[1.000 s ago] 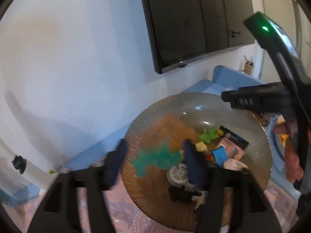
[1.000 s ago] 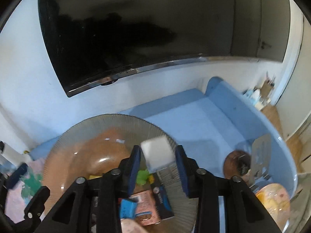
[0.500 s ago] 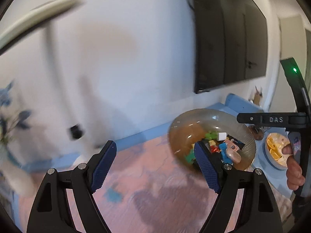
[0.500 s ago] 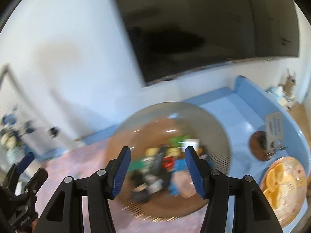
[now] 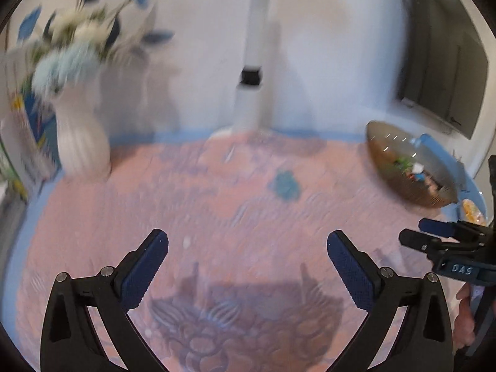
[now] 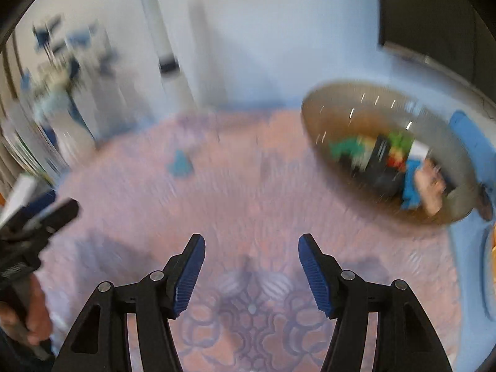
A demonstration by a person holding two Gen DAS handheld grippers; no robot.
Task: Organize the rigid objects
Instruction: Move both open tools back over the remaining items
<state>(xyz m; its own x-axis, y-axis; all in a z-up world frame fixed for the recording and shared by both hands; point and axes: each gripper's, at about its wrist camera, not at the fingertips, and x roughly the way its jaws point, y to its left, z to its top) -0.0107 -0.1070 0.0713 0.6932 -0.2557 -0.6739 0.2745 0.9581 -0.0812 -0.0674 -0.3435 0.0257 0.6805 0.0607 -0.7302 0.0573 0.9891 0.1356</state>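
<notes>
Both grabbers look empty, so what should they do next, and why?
Probably the left gripper should reach for the small teal piece lying alone on the pink cloth. Both its jaws and the right gripper's have just been opening with nothing between them, and the other toys already sit in the bowl.

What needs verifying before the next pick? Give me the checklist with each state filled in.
1. Left gripper empty: ok, jaws just opened wide, nothing between them.
2. Right gripper empty: ok, jaws just opened further, only the pink cloth shows between them.
3. Next target visible: ok, a small teal piece lies alone on the cloth.
4. Target's shape and lie: cannot tell, both views are blurred.
5. Glass bowl ready to receive: ok, it sits at the right with toys inside and bare bottom left.
6. Grippers apart from each other: ok, each shows only at the edge of the other's view.
</notes>
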